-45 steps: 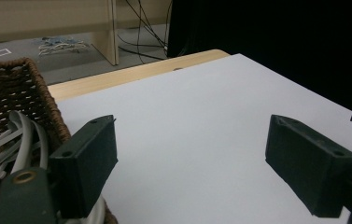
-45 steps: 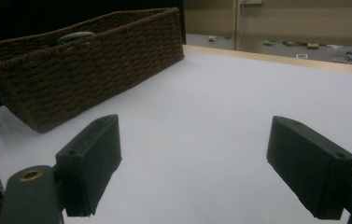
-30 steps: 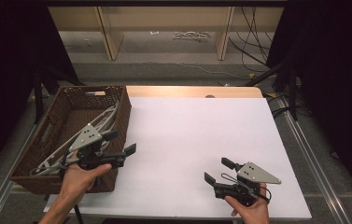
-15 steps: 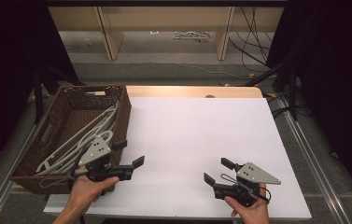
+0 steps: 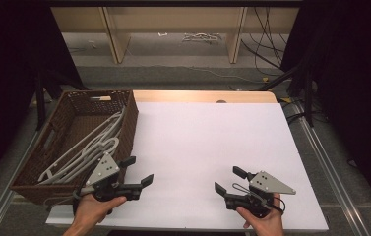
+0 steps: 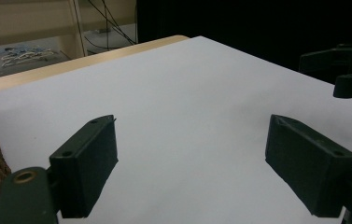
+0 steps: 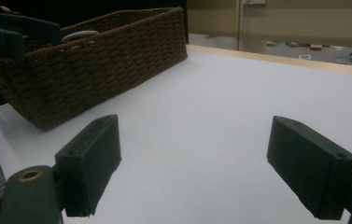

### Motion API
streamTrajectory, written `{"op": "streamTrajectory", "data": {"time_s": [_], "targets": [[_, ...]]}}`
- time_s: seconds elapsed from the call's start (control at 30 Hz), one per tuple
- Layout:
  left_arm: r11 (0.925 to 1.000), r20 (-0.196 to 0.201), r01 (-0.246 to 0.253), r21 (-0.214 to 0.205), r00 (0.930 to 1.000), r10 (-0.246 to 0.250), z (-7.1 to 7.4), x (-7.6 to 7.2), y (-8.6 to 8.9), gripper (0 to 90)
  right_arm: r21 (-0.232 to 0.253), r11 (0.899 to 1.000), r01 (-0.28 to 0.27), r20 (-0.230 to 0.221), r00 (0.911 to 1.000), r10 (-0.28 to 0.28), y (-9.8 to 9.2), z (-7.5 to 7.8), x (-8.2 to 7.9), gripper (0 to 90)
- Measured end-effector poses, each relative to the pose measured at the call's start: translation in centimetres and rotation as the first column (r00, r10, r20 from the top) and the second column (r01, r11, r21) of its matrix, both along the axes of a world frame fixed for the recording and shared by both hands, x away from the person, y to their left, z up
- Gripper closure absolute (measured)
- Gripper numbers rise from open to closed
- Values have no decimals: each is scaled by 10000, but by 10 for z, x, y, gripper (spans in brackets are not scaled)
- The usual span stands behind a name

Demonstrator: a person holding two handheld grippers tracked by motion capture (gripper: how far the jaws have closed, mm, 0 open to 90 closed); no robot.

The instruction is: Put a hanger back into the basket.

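1. So what we're working with here is the bunch of white hangers (image 5: 87, 150) lying inside the brown wicker basket (image 5: 129, 125) at the left edge of the white table (image 5: 212, 142). They're piled on each other, leaning against the basket's right wall.

2. Handling-wise, we'd guess they're light and stiff, probably plastic or coated wire, so a bit slick between hard jaws. They also look tangled, so lifting one may drag its neighbours along.

3. Best spot to grab, in our opinion: a straight bar or the neck just below a hook, where the jaws can close across a thin section. The curved hook would likely slip or twist.

4. Orientation: their long axis runs diagonally, from the basket's near left corner up toward its far right side. We can see curved ends up near the far right, but can't tell for sure which are hooks.

5. Our left gripper (image 5: 139, 172) hovers over the table just beside the basket's near right corner, jaws spread wide, nothing in them.

6. Our right gripper (image 5: 228, 181) sits low at the near right of the table, well apart from the basket, jaws also spread and empty.
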State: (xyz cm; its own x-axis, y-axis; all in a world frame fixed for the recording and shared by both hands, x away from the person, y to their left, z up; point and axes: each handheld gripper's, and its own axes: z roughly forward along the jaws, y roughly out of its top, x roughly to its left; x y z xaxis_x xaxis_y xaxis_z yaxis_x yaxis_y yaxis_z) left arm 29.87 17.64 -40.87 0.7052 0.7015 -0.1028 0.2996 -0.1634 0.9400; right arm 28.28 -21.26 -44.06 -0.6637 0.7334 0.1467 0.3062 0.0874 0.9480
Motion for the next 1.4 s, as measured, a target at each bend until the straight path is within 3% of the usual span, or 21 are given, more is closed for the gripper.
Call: {"op": "streamTrajectory", "data": {"time_s": [0.33,0.43,0.63,1.13,1.4], "targets": [[9998,-66,61,-167,10000,-62,-14,-7,3,165,-215,9997,-121,-149,9998,118,0,2,-2,155],[10000,15,43,-83,10000,-43,-21,-10,4,165,-248,9992,-302,200,9993,307,1,2,-3,155],[10000,149,9,34,9999,-10,-22,-17,10,164,-322,9989,-353,-55,9994,352,4,3,-11,156],[9998,114,-63,170,9999,61,-26,-18,9,165,-389,9977,-562,89,9984,566,8,4,-15,156],[10000,36,-84,-8,10000,84,-26,-18,8,165,-347,9976,-604,216,9979,612,8,4,-13,156]]}}
